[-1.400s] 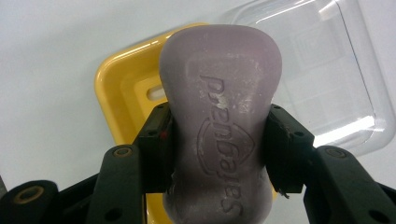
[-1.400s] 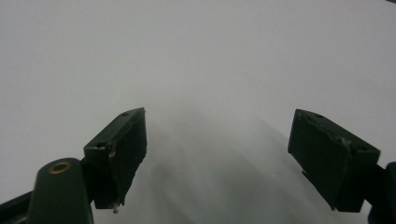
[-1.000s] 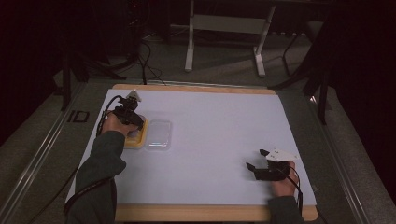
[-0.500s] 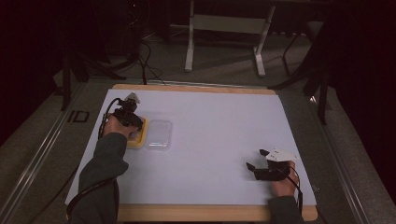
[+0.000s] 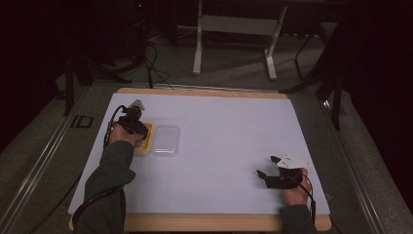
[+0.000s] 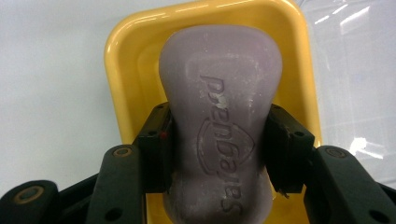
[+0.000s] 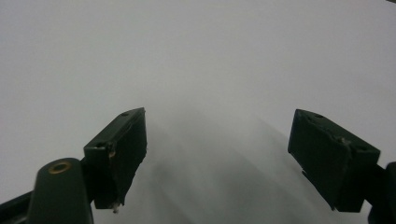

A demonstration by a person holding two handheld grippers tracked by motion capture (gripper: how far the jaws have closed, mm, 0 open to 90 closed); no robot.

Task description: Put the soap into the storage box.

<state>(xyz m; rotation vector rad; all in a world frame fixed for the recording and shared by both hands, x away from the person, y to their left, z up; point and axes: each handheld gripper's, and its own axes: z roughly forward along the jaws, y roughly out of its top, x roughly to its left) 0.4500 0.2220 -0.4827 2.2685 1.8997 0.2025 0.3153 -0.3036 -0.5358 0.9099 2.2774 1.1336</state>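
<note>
The left gripper (image 6: 219, 154) pinches the soap (image 6: 219, 116) inside the yellow dish (image 6: 135, 60); nothing has shifted lately, so it probably is not lifted yet. Right gripper (image 7: 224, 158) rests spread, far right of the dish.

left gripper (image 6: 219, 149) clamped shut; right gripper (image 7: 217, 154) rests wide open.
</note>
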